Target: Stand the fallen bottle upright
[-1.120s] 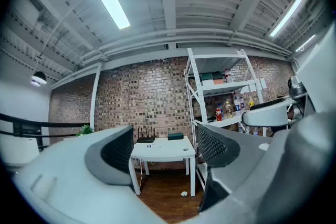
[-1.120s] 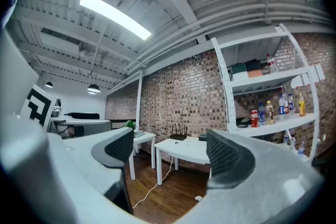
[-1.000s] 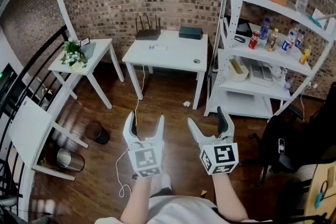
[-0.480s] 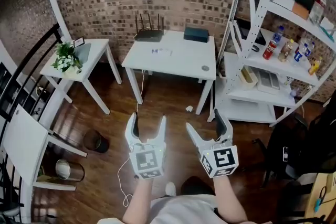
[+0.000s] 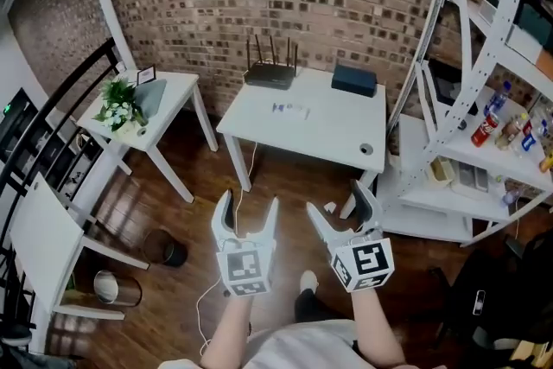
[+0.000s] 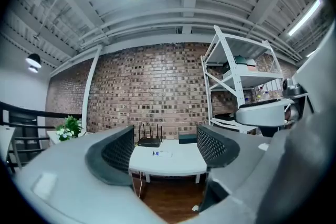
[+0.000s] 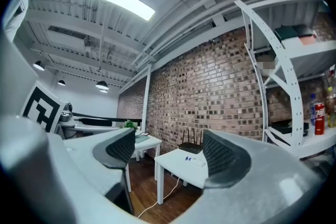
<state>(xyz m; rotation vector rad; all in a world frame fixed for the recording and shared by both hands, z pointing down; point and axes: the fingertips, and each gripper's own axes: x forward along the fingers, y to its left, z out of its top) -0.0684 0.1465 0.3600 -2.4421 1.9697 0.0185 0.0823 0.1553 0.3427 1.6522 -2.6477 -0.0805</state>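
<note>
Both grippers are held level over the wooden floor, short of the white table (image 5: 328, 130). My left gripper (image 5: 249, 206) is open with nothing between its jaws. My right gripper (image 5: 339, 203) is also empty, and its wide jaws are closing a little. Several bottles (image 5: 486, 128) stand on the white shelf unit (image 5: 458, 91) at the right, and they show again as bottles (image 7: 316, 118) in the right gripper view. I cannot make out a bottle lying on its side. The left gripper (image 6: 165, 150) points at the table (image 6: 168, 161). The right gripper (image 7: 167, 153) points past the table's corner (image 7: 181, 165).
A router (image 5: 270, 75), a dark box (image 5: 354, 80) and a small flat item (image 5: 291, 109) lie on the table. A side table with a plant (image 5: 123, 104) stands left. Two bins (image 5: 162, 246) and a cable are on the floor, a black railing runs along the left, and a dark chair (image 5: 492, 294) sits at the right.
Both grippers have travelled forward together towards the white table and shelf, which now stand nearer and larger. Both stay empty.
</note>
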